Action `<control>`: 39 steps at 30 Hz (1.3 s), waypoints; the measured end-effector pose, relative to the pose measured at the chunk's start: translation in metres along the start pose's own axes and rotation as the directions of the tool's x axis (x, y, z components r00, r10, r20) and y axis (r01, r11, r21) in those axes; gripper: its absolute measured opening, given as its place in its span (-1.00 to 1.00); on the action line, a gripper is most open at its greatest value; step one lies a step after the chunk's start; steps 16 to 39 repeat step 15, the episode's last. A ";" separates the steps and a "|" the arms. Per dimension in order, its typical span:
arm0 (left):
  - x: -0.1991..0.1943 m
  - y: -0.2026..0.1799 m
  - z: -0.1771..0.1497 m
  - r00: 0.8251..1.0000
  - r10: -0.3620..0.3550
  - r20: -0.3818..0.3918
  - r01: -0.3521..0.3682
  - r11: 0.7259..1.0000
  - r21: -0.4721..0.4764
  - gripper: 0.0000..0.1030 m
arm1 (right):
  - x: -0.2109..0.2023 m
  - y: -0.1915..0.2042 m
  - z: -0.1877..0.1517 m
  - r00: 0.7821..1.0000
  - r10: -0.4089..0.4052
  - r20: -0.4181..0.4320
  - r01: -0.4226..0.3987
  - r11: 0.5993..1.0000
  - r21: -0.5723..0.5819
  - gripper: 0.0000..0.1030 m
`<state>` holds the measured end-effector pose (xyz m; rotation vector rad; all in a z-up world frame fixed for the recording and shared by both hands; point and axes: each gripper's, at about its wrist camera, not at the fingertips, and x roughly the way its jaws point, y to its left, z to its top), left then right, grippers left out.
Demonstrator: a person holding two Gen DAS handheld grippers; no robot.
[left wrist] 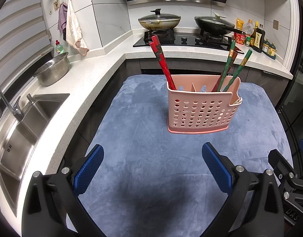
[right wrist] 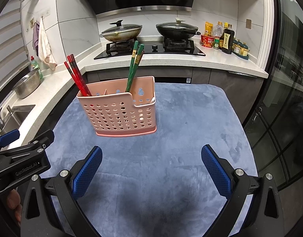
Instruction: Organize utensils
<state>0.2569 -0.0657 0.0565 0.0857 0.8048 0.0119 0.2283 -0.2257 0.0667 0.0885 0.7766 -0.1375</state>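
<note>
A pink perforated utensil holder point(left wrist: 200, 112) stands upright on the blue mat point(left wrist: 151, 167); it also shows in the right wrist view point(right wrist: 119, 114). Red chopsticks point(left wrist: 163, 63) lean in its left compartment and green chopsticks point(left wrist: 230, 67) in its right one; the right wrist view shows the red chopsticks point(right wrist: 77, 75) and the green chopsticks point(right wrist: 133, 65) too. A white utensil tip point(left wrist: 238, 101) peeks from the low side pocket. My left gripper point(left wrist: 152, 154) is open and empty, short of the holder. My right gripper point(right wrist: 151, 155) is open and empty beside it.
A steel sink point(left wrist: 23, 134) and tap lie left of the mat, with a steel colander bowl point(left wrist: 52, 71) on the counter. Two lidded pans point(left wrist: 159, 20) sit on the hob behind. Sauce bottles point(left wrist: 254, 35) stand at the back right. A glass door point(right wrist: 285, 98) is on the right.
</note>
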 end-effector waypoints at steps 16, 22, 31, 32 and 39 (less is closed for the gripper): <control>0.001 -0.001 -0.001 1.000 -0.012 0.015 0.012 1.000 0.019 0.85 | 0.002 -0.001 -0.002 1.000 -0.006 0.000 0.006 1.000 0.003 0.87; 0.001 -0.001 -0.001 1.000 -0.012 0.015 0.012 1.000 0.019 0.85 | 0.002 -0.001 -0.002 1.000 -0.006 0.000 0.006 1.000 0.003 0.87; 0.001 -0.001 -0.001 1.000 -0.012 0.015 0.012 1.000 0.019 0.85 | 0.002 -0.001 -0.002 1.000 -0.006 0.000 0.006 1.000 0.003 0.87; 0.001 -0.001 -0.001 1.000 -0.012 0.015 0.012 1.000 0.019 0.85 | 0.002 -0.001 -0.002 1.000 -0.006 0.000 0.006 1.000 0.003 0.87; 0.001 -0.001 -0.001 1.000 -0.012 0.015 0.012 1.000 0.019 0.85 | 0.002 -0.001 -0.002 1.000 -0.006 0.000 0.006 1.000 0.003 0.87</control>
